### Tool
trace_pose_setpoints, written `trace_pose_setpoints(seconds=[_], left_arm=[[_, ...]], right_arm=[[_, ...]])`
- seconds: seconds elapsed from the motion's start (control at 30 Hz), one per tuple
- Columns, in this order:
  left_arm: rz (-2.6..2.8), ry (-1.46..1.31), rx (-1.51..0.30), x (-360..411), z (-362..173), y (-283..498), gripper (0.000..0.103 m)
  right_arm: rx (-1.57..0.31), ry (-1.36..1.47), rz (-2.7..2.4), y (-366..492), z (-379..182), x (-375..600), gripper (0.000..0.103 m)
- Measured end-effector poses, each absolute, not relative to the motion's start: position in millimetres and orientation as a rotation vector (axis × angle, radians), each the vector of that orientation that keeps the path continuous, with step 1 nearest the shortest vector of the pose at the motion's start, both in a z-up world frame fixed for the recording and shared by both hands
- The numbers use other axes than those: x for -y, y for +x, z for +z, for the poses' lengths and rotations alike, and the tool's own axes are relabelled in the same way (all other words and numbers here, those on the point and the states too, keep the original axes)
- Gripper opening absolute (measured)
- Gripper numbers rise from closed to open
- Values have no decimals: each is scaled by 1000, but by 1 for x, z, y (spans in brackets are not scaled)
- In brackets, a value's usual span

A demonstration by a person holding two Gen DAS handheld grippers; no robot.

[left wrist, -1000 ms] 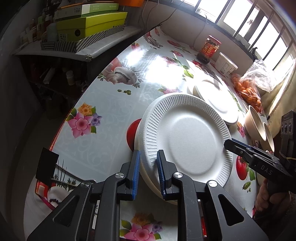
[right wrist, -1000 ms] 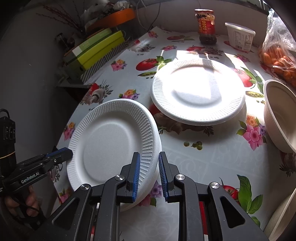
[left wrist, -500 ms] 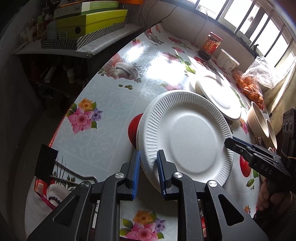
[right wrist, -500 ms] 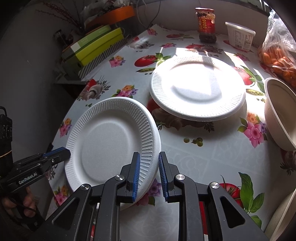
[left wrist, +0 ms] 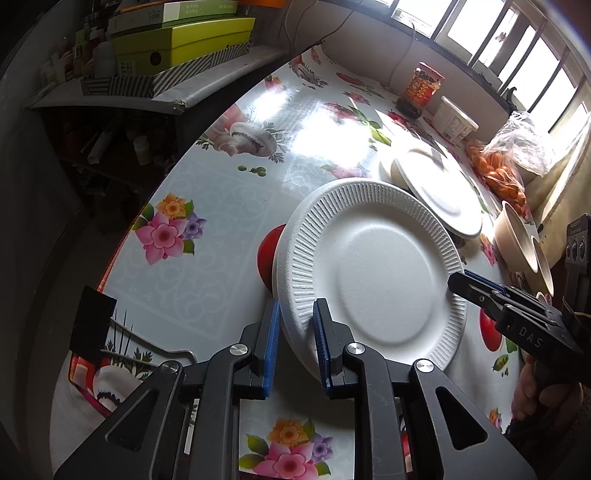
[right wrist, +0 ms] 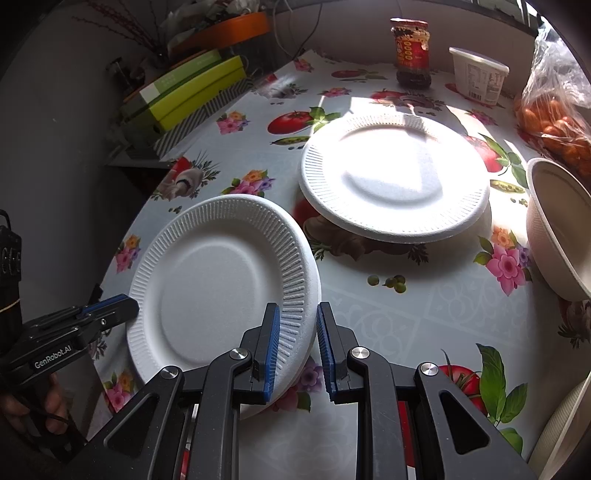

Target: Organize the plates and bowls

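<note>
"DAS" in pale letters on the body of the right gripper (left wrist: 456,282), left wrist view. "GenRobot.AI" in white on the body of the left gripper (right wrist: 127,304), right wrist view. Jar (right wrist: 410,48) and tub (right wrist: 477,75) labels unreadable.

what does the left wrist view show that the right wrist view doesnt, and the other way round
Only the left wrist view: the bright window panes, a dark shelf with bottles below the table edge, and the right tool from outside.

Only the right wrist view: an orange dish behind the boxes, and the left tool from outside.

Both: the held foam plate with a tool clamped on each side of its rim, the second foam plate, the red jar, the white tub, the bag of oranges, a beige bowl and the green boxes.
</note>
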State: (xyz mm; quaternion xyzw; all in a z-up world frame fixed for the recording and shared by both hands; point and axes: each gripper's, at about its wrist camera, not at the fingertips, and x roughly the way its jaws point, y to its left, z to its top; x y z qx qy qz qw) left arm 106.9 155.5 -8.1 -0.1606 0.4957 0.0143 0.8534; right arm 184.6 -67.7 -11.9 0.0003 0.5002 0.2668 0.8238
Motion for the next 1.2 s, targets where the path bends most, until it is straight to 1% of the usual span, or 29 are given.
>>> trace_pose_setpoints(seconds=[0.37, 0.8, 1.2], left_arm=[[22, -355, -1045, -157, -10, 106, 19], [15, -356, -1043, -156, -9, 105, 19], [-4, -385, -1030, -159, -7, 102, 19]], right_arm=[[-1060, 1, 565, 186, -11, 70, 21], [-1062, 4, 557, 184, -15, 74, 35], [-1066, 2, 582, 178, -16, 65, 37]])
